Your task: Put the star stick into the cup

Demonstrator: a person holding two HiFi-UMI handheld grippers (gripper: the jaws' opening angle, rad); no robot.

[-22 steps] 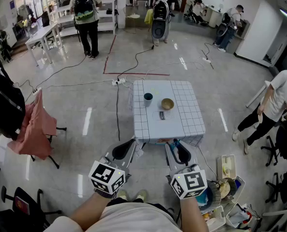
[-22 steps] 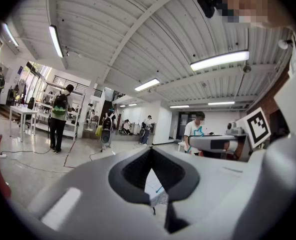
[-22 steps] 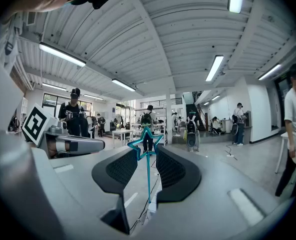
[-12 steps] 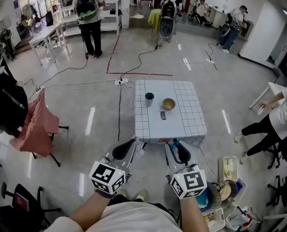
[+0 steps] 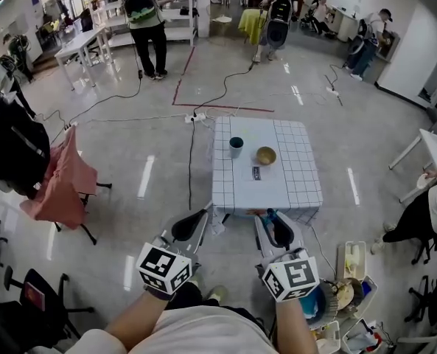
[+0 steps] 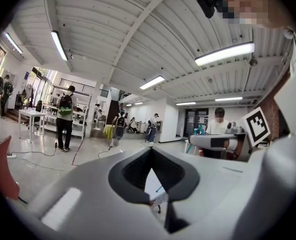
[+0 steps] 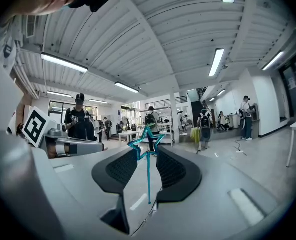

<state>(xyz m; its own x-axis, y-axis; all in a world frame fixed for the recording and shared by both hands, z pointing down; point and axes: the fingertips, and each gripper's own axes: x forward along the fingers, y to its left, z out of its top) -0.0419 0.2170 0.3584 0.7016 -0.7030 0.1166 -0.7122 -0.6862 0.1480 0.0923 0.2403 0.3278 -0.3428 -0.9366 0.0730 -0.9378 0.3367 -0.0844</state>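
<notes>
A dark blue cup (image 5: 236, 146) stands on the far left part of a white gridded table (image 5: 299, 190). A tan bowl (image 5: 266, 155) sits to its right, and a small dark card (image 5: 256, 172) lies nearer me. Both grippers hang low by my body, short of the table's near edge. My right gripper (image 5: 270, 216) (image 7: 148, 156) is shut on the teal star stick (image 7: 148, 143), whose star stands above the jaw tips. The stick's teal tip (image 5: 269, 213) shows in the head view. My left gripper (image 5: 196, 216) (image 6: 152, 156) is shut with nothing between its pads.
A chair draped in pink cloth (image 5: 63, 186) stands to the left. A black cable (image 5: 191, 153) runs along the floor beside the table. Crates of clutter (image 5: 347, 286) sit at lower right. A person (image 5: 432, 205) bends at the right edge; others stand far back (image 5: 148, 21).
The head view has drifted, so the table sits slightly lower and more to the right. The person at the right has slid towards the frame edge. Both grippers keep their pose.
</notes>
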